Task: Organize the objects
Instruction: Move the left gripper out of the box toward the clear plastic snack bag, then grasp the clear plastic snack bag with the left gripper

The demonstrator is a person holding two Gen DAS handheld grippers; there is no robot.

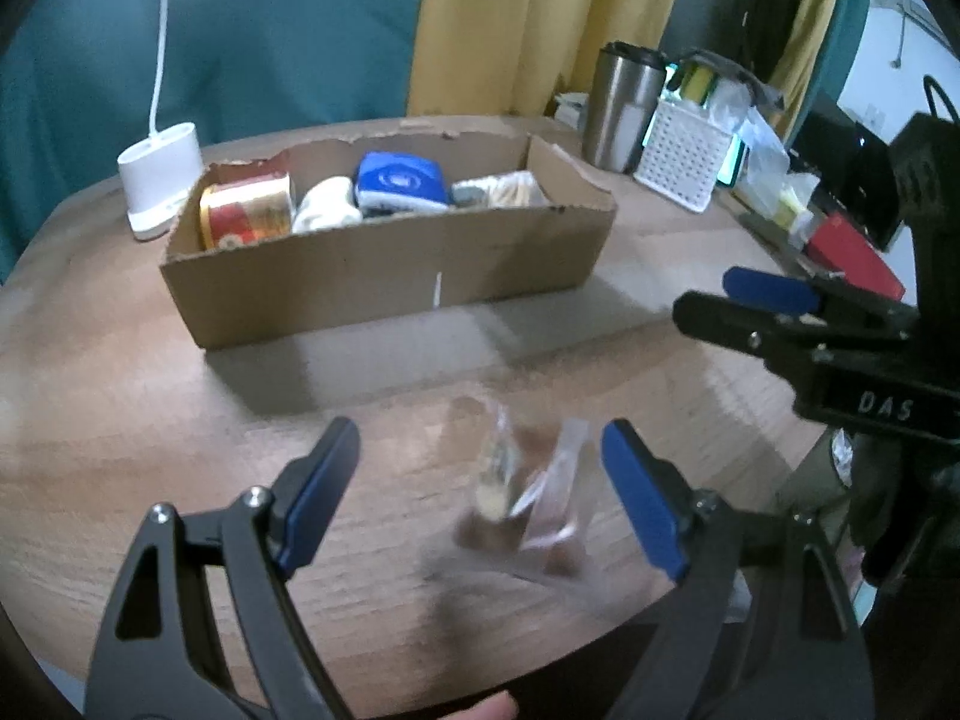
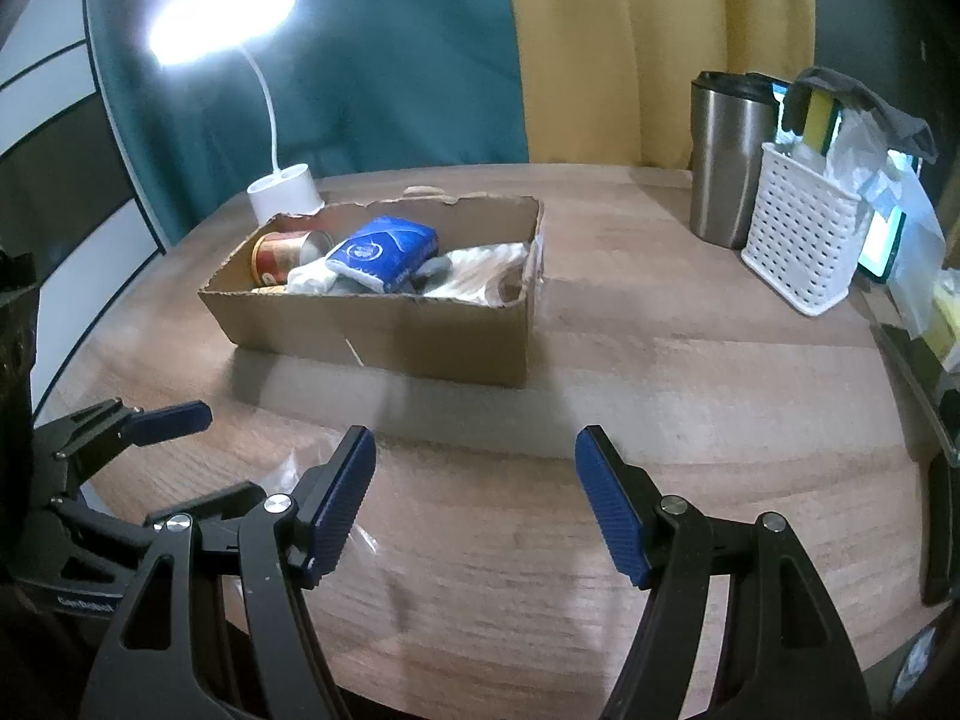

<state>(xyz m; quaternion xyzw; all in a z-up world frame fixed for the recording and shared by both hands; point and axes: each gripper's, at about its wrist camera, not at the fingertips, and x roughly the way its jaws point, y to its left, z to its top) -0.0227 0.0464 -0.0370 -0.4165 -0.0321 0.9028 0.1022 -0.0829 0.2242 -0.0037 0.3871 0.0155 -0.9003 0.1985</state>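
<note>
Between the blue pads of the left gripper (image 1: pixel 480 492) lay a small clear plastic packet (image 1: pixel 528 498), blurred in the left wrist view, with something pale and something brown inside; what it held could not be made out. The jaws stood well apart, and neither pad appeared to press on the packet, which rested on the wooden table (image 1: pixel 150 396) on the near side of the cardboard box (image 1: pixel 384 276). A fingertip showed at the bottom edge of that view, below the gripper.

The right gripper (image 2: pixel 474 498) hung nearby, also on the near side of the box, with its jaws spread and only bare tabletop between them. In the right wrist view the left gripper appeared at the lower left, with a crumpled bit of clear plastic just beside it.

The box sat farther back on the table, open at the top, its rear flap torn. Inside it, from its left end, lay a red and gold can (image 1: pixel 246 216) on its side, a white rolled cloth (image 1: pixel 327 213), a blue pouch (image 1: pixel 399 183) and a pale bundle with a grey part (image 1: pixel 504 189).

Behind the left end of the box stood a white lamp base (image 1: pixel 159 180), its lit head visible only in the right wrist view. To the right of the box, well apart from it, stood a steel tumbler (image 1: pixel 621 108) and, touching it or nearly so, a white perforated basket (image 1: pixel 684 162) stuffed with a yellow sponge and plastic bags.
</note>
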